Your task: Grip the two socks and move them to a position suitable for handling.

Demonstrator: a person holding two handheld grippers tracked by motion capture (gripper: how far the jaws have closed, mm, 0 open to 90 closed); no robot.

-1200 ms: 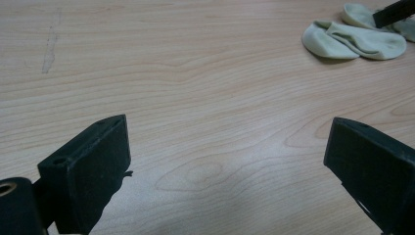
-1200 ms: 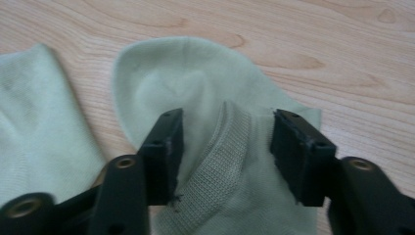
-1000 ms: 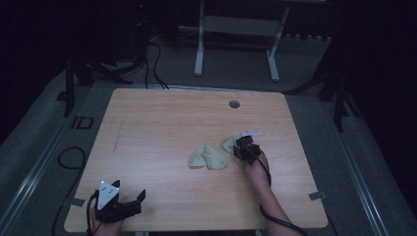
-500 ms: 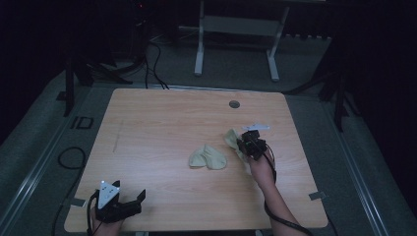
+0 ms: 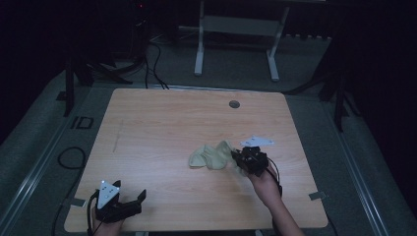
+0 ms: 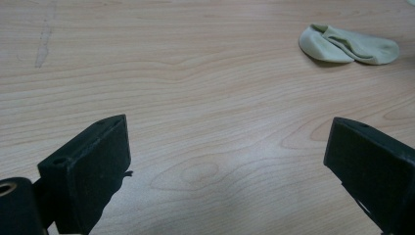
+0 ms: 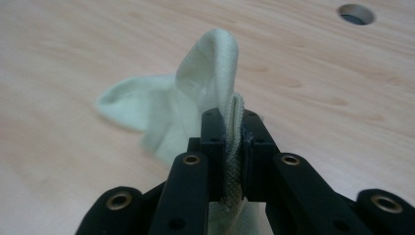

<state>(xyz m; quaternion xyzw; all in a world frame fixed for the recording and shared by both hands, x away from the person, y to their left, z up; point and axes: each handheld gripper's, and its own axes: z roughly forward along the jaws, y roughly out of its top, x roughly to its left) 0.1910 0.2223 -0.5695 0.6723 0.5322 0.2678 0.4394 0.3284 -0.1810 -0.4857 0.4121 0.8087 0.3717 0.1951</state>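
Observation:
A pale green sock (image 5: pixel 200 157) lies near the middle of the wooden table (image 5: pixel 162 123). A second pale green sock (image 5: pixel 223 151) drapes against its right side, and my right gripper (image 5: pixel 237 160) is shut on this one's edge. In the right gripper view the pinched sock (image 7: pixel 208 63) rises in a fold above the closed jaws of my right gripper (image 7: pixel 232 142), with the lying sock (image 7: pixel 125 103) behind it to the left. My left gripper (image 5: pixel 129 205) rests open at the table's front left corner. Seen along my open left gripper (image 6: pixel 227 147), the socks (image 6: pixel 347 45) lie far off.
A round cable hole (image 5: pixel 234 104) sits near the table's back edge, also seen as the hole (image 7: pixel 356 13) beyond the sock. Behind the table stand a white desk frame (image 5: pixel 236 44) and dark stands with cables on the floor (image 5: pixel 147 54).
My right gripper lifted the held sock, then brought it nearer and leftward, so it now drapes against the lying sock. The left gripper has not moved.

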